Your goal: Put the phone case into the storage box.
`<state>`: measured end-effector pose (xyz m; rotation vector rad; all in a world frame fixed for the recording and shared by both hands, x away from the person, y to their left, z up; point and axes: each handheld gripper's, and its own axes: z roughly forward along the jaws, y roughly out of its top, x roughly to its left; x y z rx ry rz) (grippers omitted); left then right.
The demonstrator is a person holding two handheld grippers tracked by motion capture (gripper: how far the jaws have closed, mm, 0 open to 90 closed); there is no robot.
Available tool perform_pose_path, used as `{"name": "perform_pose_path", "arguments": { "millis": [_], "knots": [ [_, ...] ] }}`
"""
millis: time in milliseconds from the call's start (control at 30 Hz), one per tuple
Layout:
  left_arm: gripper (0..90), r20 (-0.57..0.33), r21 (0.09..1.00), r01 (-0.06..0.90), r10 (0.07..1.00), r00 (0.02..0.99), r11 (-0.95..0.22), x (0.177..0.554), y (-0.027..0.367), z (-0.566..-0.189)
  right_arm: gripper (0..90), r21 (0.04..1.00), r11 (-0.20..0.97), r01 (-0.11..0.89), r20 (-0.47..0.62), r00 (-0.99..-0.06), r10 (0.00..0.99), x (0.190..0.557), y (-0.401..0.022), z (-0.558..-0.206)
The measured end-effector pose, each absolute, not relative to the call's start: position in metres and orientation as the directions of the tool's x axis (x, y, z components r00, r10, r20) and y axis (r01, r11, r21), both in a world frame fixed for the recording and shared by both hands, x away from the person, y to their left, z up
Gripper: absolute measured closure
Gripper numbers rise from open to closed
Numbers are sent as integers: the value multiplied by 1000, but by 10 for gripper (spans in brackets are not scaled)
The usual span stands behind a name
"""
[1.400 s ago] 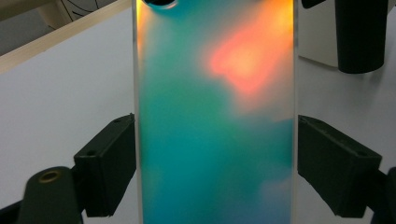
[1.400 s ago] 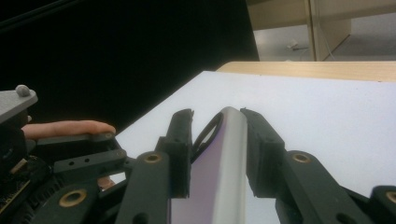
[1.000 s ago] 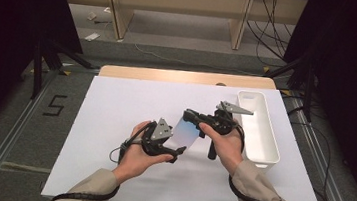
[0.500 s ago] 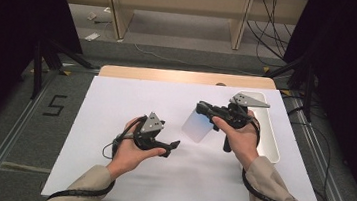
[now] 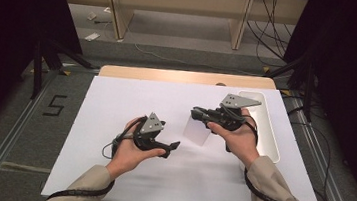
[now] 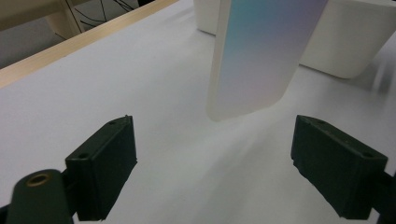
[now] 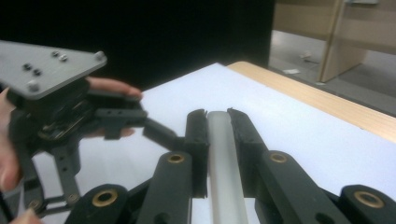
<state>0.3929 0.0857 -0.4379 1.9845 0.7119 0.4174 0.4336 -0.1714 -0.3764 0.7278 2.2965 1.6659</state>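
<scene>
a dark "5" marks the floor (image 5: 19, 114) at the left of the high view, beside the table (image 5: 116, 99).

The card (image 5: 197, 131) is 1 thin, flat, pale sheet with rounded corners, its face showing a soft tint from blue-green to lilac in the left gripper view (image 6: 261, 56). It hangs upright, its lower edge clear of the white table (image 5: 116, 104), left of the white tray (image 5: 268, 135) and near it. Its top edge is clamped between the 2 pads of the right gripper (image 5: 196, 113); in the right gripper view the card shows edge-on (image 7: 223, 158) as a narrow whitish strip.
</scene>
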Motion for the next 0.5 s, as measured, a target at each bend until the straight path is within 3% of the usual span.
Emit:
{"name": "perform_pose_path", "arguments": {
  "millis": [500],
  "knots": [
    [157,4,871,293,601,799,-395,391,83,-439,801,909,366,200,72,-939,336,429,-161,-377]
  ]
}}
